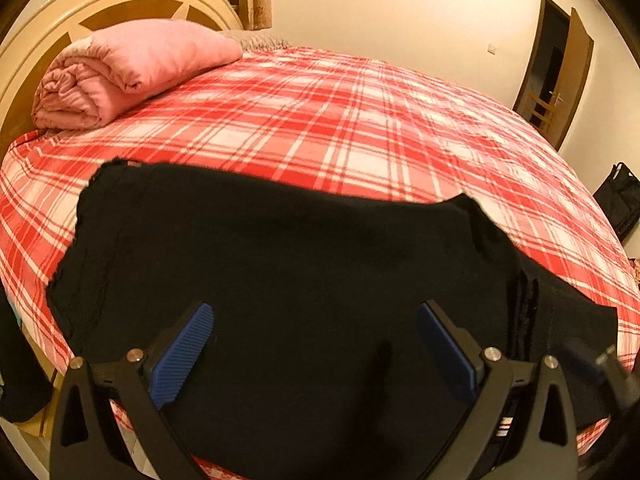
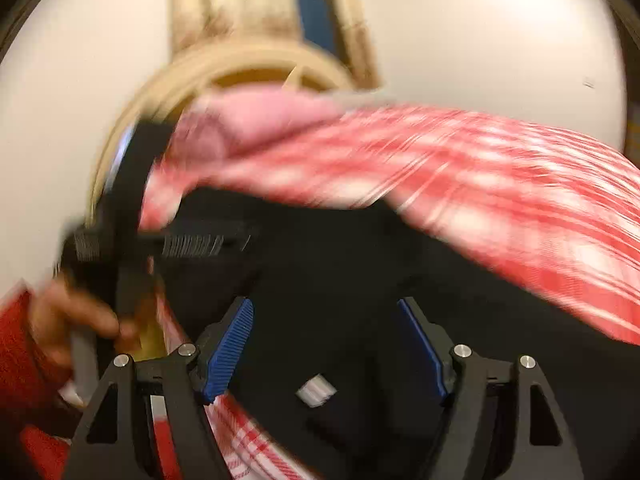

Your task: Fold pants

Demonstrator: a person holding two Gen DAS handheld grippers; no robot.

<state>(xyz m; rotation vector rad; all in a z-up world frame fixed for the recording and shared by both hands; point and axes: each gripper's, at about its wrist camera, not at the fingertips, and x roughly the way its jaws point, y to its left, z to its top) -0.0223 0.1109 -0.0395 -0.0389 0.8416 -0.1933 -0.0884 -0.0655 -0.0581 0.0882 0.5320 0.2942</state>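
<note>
Fingers (image 1: 448, 344) of my left gripper (image 1: 316, 344) and my right gripper (image 2: 326, 340) stand apart, gripping nothing. Black pants (image 1: 280, 264) lie folded beneath them on the plaid bed (image 1: 360, 128). Their long axis runs crosswise in the left view.

Left wrist view sits low at the near edge of the bed (image 1: 340, 120), looking down and across it towards the headboard (image 1: 132, 0), with the black pants (image 1: 280, 260) close under the lens. Right wrist view is also close over the pants (image 2: 340, 280), tilted and badly blurred, facing the same headboard (image 2: 248, 68) from further to the right. Both views share the pants, the checked bedcover, the pink rolled blanket (image 1: 120, 72) by the headboard and the pale wall behind it. The right view also catches the left gripper (image 2: 132, 208) at its left side.
</note>
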